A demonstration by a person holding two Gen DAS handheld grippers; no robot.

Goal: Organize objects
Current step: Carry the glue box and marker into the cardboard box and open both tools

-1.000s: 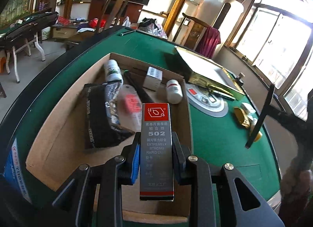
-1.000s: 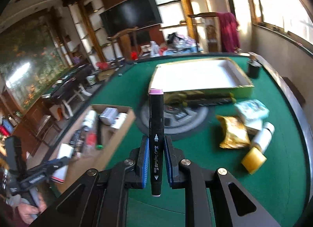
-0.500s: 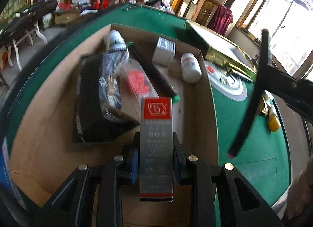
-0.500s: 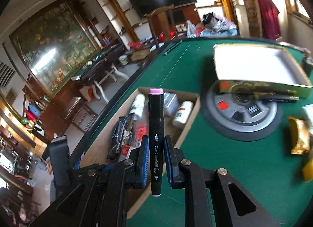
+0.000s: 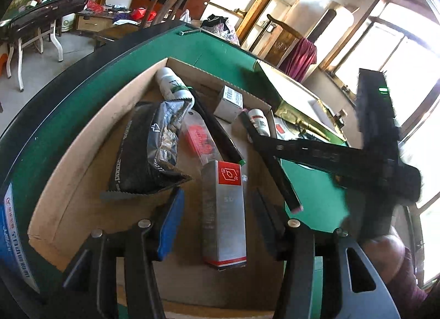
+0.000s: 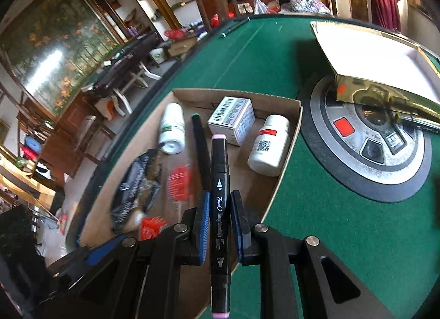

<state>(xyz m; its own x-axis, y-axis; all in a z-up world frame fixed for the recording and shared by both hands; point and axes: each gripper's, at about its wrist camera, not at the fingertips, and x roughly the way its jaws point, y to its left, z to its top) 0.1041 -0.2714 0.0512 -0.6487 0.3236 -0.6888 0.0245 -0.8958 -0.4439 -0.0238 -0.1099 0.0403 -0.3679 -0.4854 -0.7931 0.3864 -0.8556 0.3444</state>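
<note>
Now the left gripper has just opened its jaws, letting the grey glue box drop loose into the cardboard box. Next door, the right gripper squeezes the black marker above it, ready to drop.

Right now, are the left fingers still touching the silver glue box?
Apart. The left wrist view shows the left gripper, its jaws just opened, with clear gaps between both fingers and the silver glue box, over the cardboard box.
</note>
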